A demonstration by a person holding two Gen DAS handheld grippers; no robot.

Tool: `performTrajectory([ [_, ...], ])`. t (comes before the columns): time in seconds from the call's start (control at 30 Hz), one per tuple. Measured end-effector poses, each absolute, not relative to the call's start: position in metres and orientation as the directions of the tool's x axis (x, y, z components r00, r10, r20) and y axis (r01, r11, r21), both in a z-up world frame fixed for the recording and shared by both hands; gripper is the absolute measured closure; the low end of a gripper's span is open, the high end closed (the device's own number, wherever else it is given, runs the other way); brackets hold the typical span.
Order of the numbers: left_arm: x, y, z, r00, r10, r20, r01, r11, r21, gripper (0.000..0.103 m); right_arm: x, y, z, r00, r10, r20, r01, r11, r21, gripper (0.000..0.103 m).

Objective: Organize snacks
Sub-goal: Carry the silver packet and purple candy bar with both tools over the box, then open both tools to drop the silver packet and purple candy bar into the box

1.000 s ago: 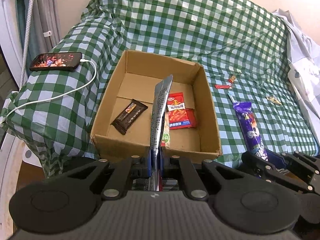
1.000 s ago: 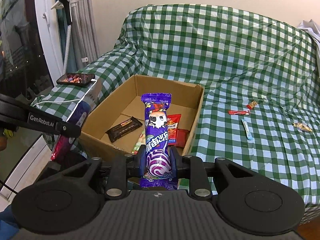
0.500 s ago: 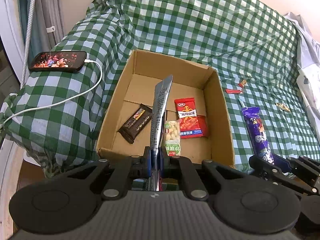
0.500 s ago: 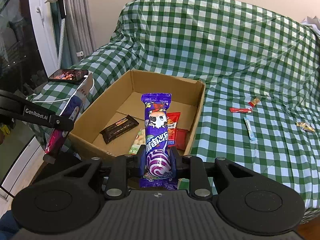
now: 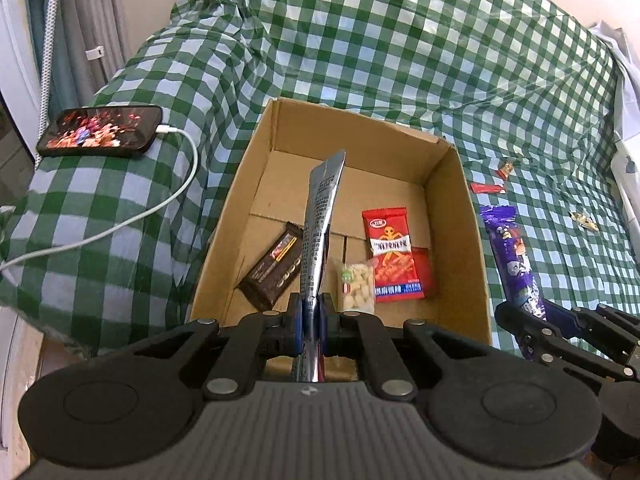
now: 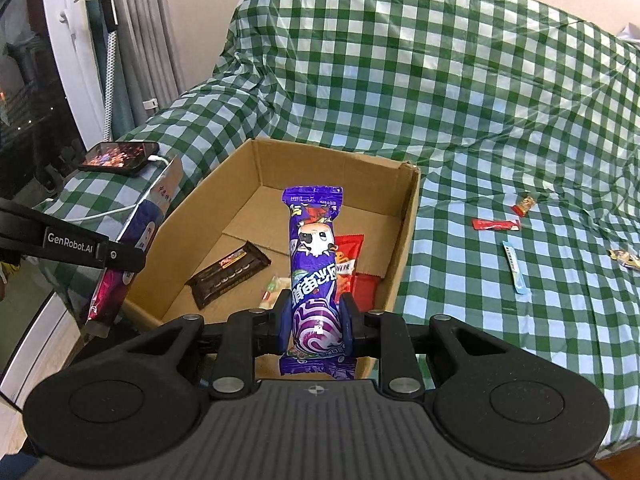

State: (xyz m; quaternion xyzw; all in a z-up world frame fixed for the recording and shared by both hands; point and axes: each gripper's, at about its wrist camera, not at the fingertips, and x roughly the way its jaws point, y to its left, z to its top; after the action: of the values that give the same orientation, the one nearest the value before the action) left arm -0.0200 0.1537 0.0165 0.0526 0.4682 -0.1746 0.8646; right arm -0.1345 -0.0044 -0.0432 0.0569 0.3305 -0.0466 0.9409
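Left gripper clamped on silver packet; right gripper clamped on purple packet (both light, floppy, slick); low-end hold, over box.

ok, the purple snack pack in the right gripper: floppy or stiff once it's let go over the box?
The purple pack stands upright above the right gripper without drooping, so probably fairly stiff. Glossy film, likely slippery. It looks puffy and light, so it should drop flat into the cardboard box.
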Motion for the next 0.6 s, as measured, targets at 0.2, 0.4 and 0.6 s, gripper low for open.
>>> performTrajectory([
  [0.2,0.011,0.139,0.006,0.488,-0.243,-0.838,0.35,0.934,-0.067,0.095,-0.104,-0.015,-0.052,0.765,-0.041,-0.643,0.127,0.988,0.087,0.077],
  [0.4,0.04,0.126,-0.013,0.467,-0.226,-0.855,0.347,0.936,-0.058,0.095,-0.071,-0.023,-0.063,0.751,-0.032,-0.659,0.131,0.986,0.101,0.077],
  [0.6,0.062,0.117,-0.033,0.439,-0.206,-0.874,0.346,0.937,-0.047,0.095,-0.043,-0.028,-0.078,0.73,-0.025,-0.683,0.136,0.985,0.11,0.077],
])
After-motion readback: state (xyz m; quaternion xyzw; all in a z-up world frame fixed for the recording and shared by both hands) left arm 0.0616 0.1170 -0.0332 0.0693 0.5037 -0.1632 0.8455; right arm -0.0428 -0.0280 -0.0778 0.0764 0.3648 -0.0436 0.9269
